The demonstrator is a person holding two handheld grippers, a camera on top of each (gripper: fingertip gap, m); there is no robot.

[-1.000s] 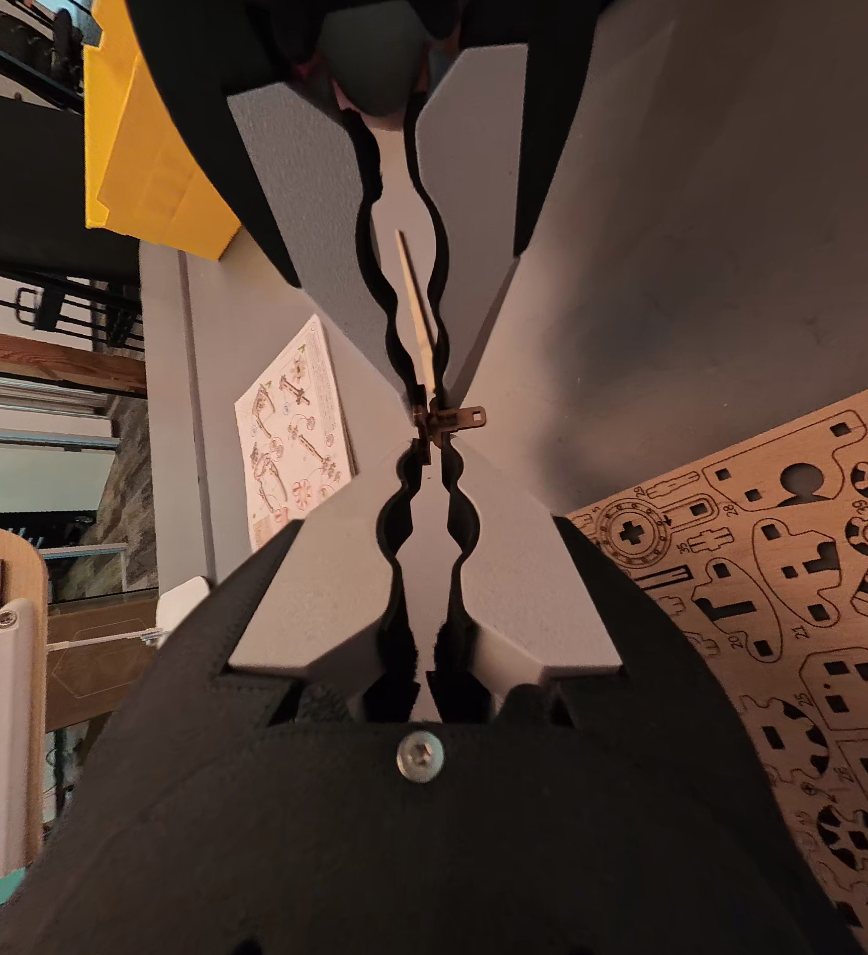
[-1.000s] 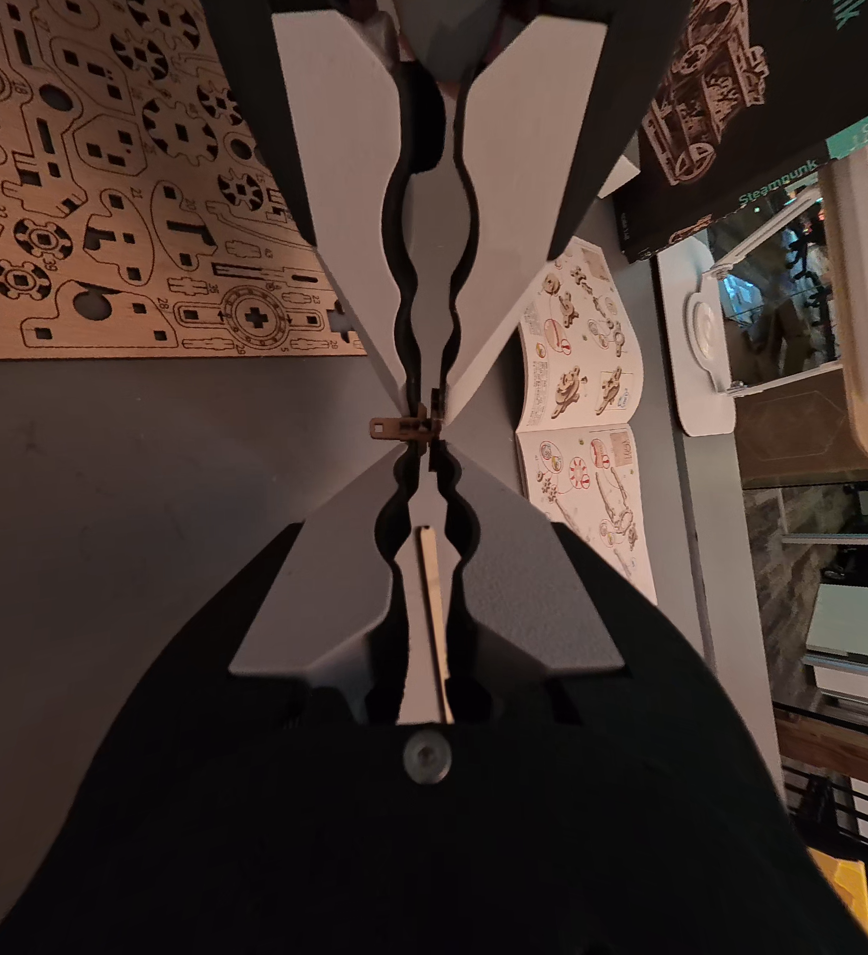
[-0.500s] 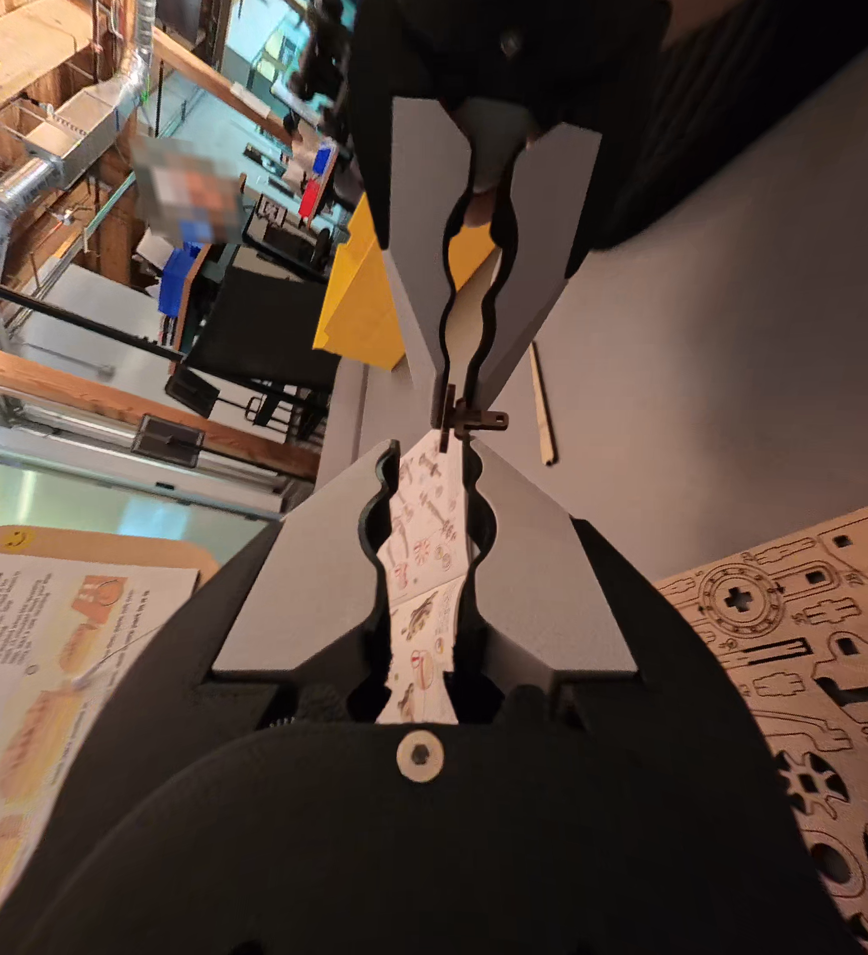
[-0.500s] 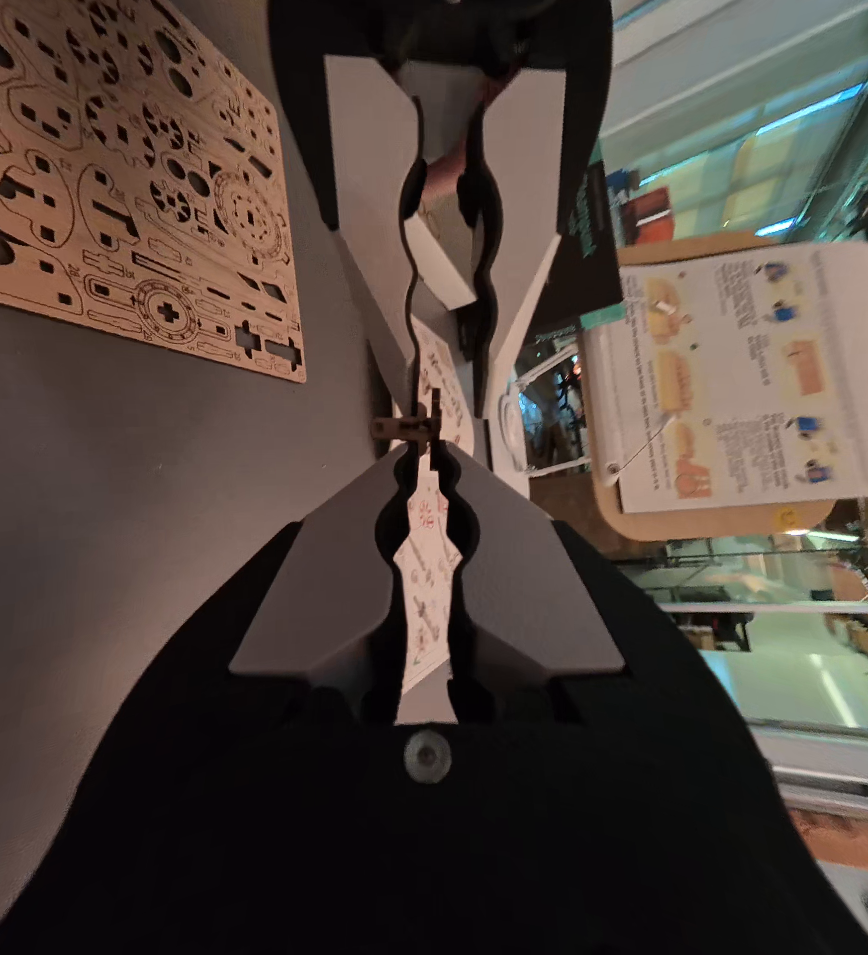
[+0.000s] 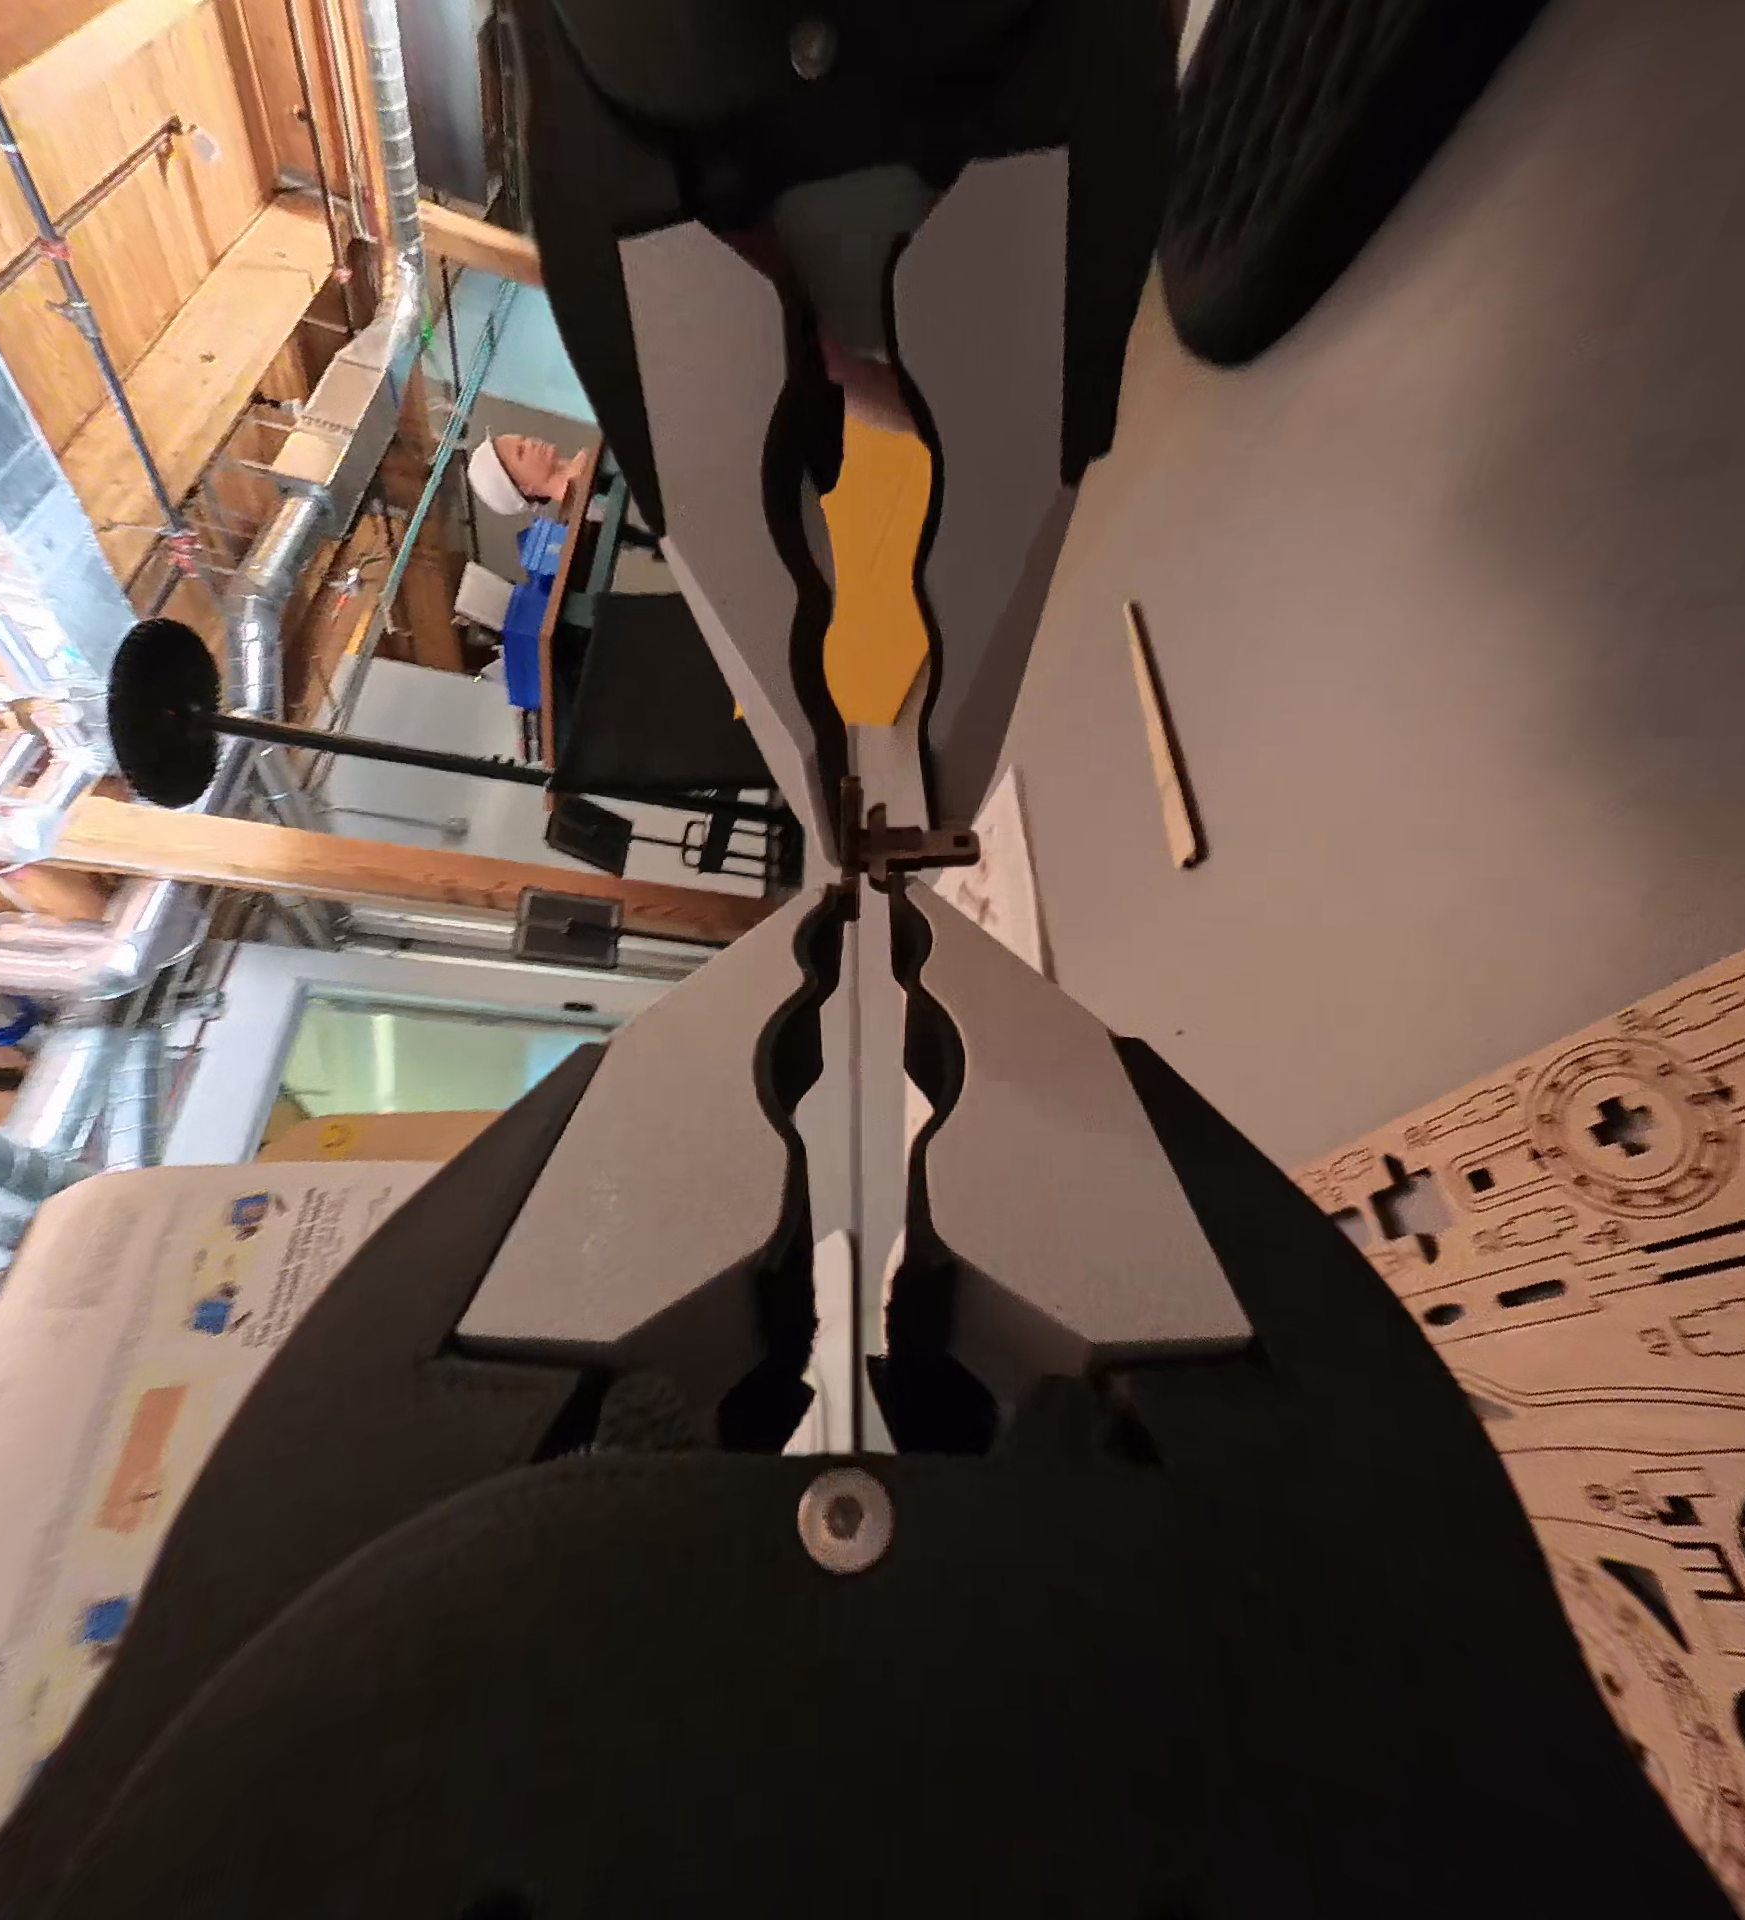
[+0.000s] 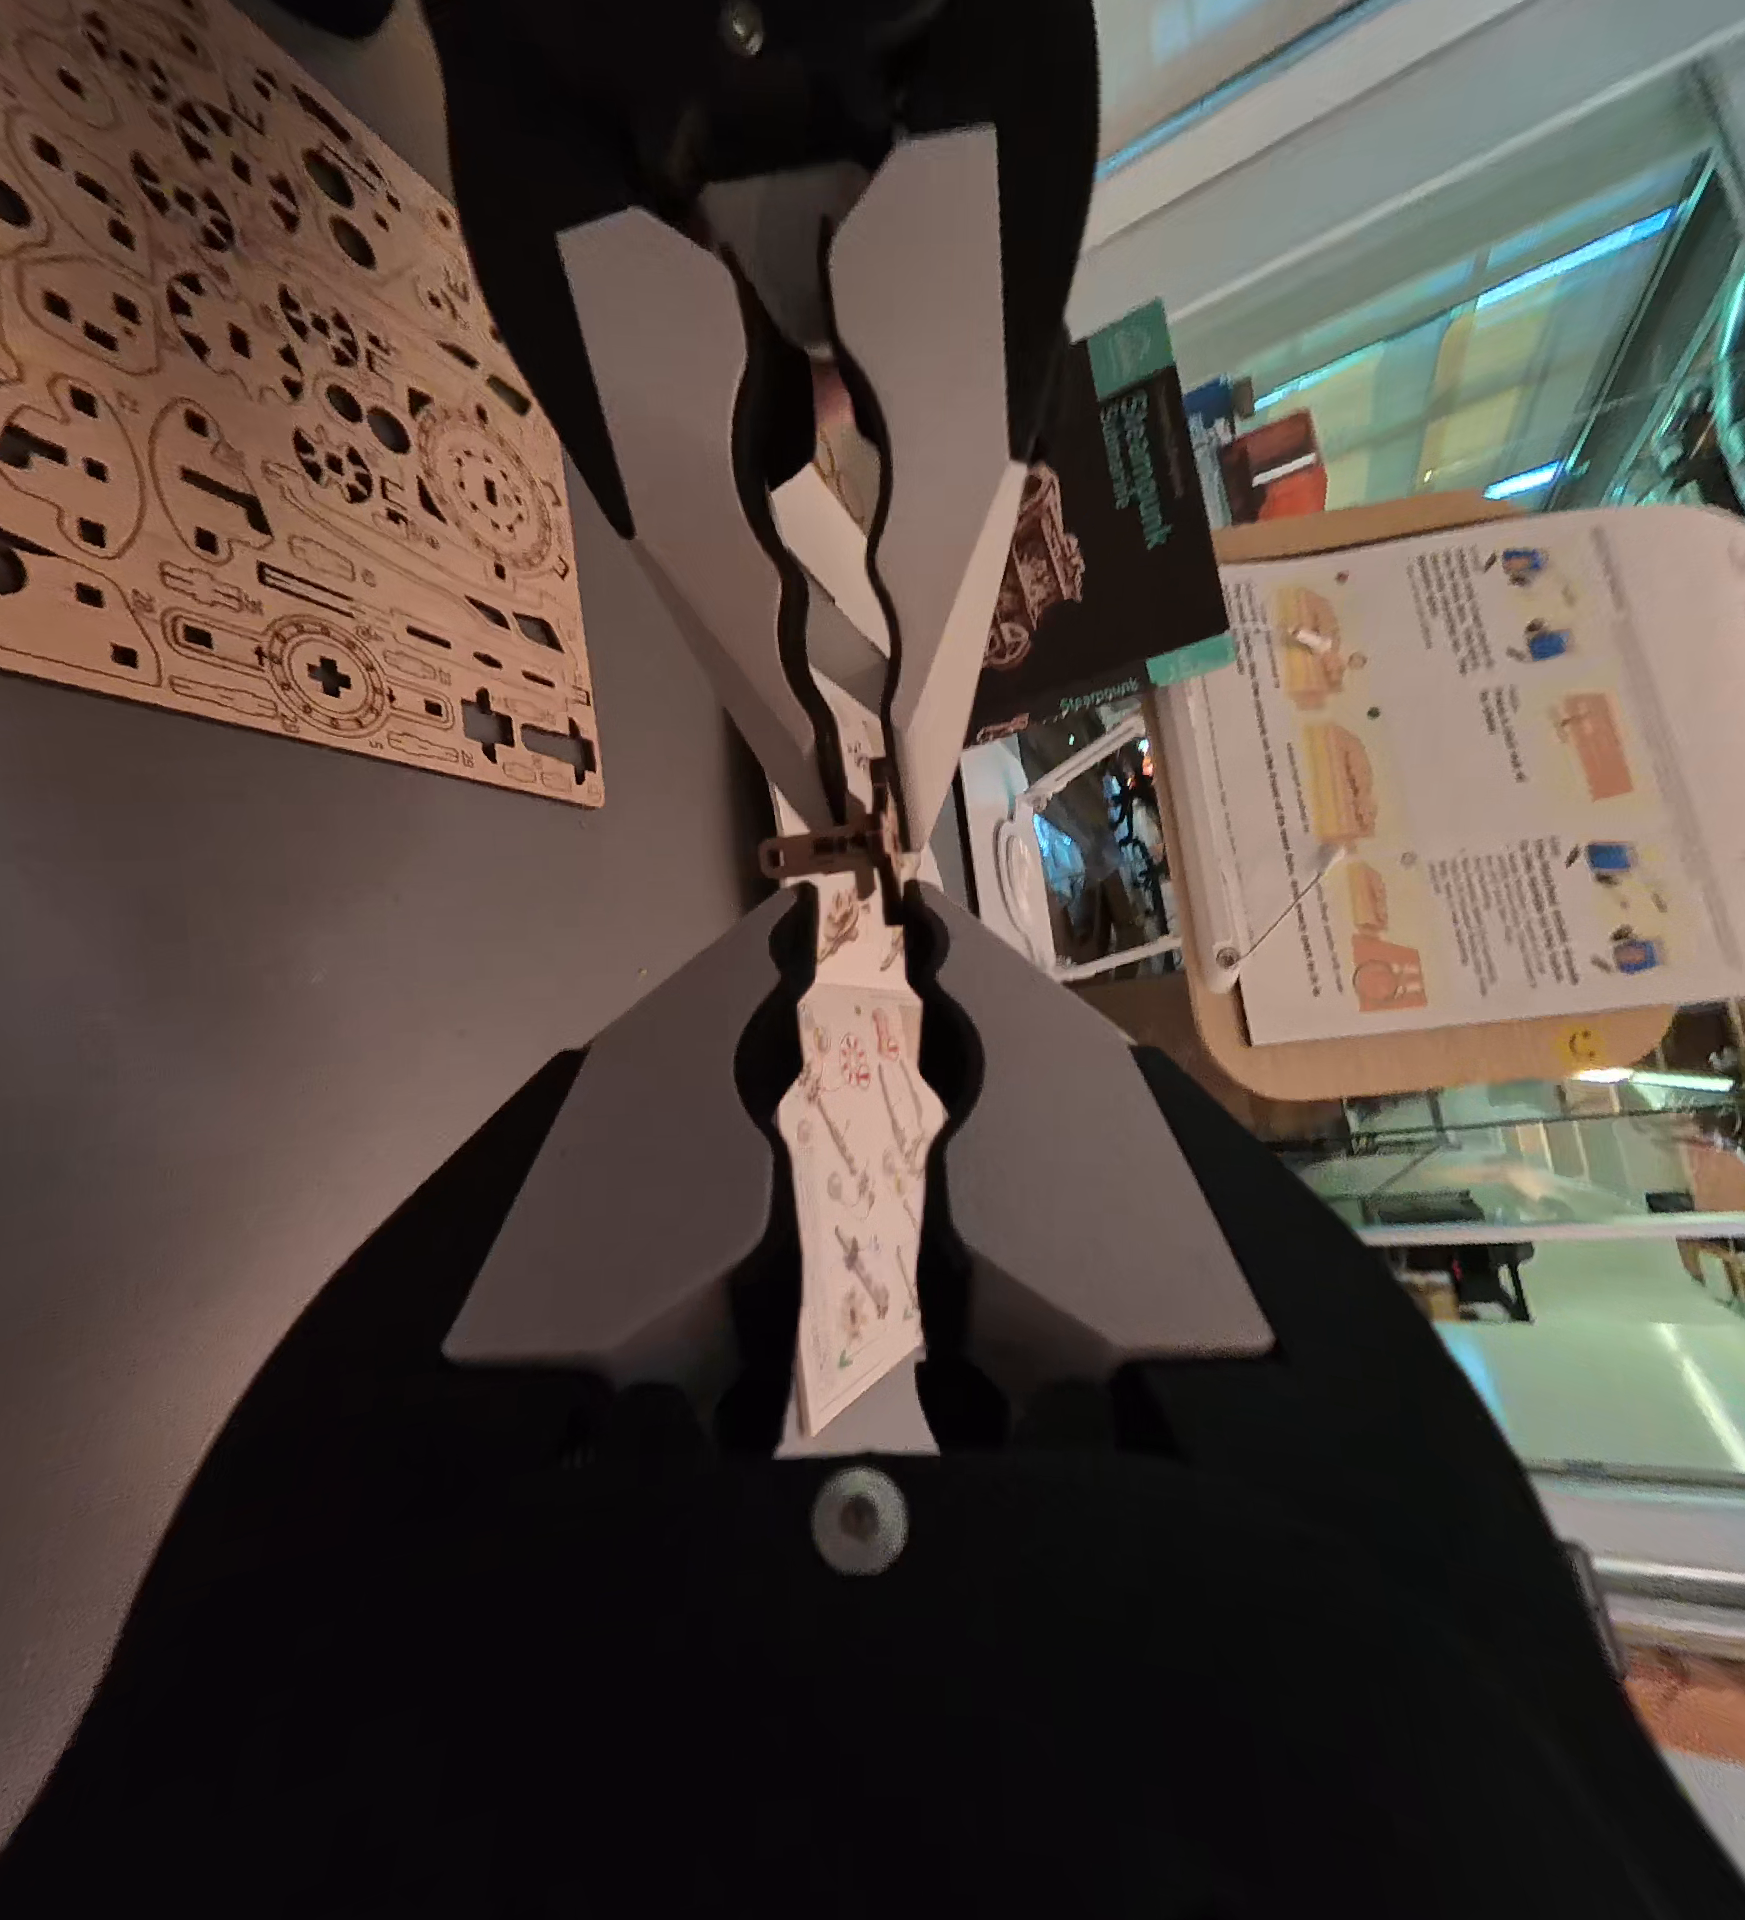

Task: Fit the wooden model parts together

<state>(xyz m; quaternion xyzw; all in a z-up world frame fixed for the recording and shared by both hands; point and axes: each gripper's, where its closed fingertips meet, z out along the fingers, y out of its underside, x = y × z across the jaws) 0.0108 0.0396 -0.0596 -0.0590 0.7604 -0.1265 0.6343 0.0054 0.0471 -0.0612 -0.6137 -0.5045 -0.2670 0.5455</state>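
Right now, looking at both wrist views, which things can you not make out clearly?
- Joint between the small wooden parts: too small and dark in both views, with both sets of fingertips covering it.
- Instruction booklet: in the right wrist view only a strip shows between the right hand-held gripper's fingers.
- Laser-cut plywood sheet: cut off by the left wrist view's right edge.
- Yellow object: in the left wrist view, mostly behind the opposite fingers.

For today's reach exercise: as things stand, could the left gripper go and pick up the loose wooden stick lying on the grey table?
Probably not yet. The wooden stick lies in the open, but the left gripper is shut on the small wooden assembly, which the right gripper also pinches.
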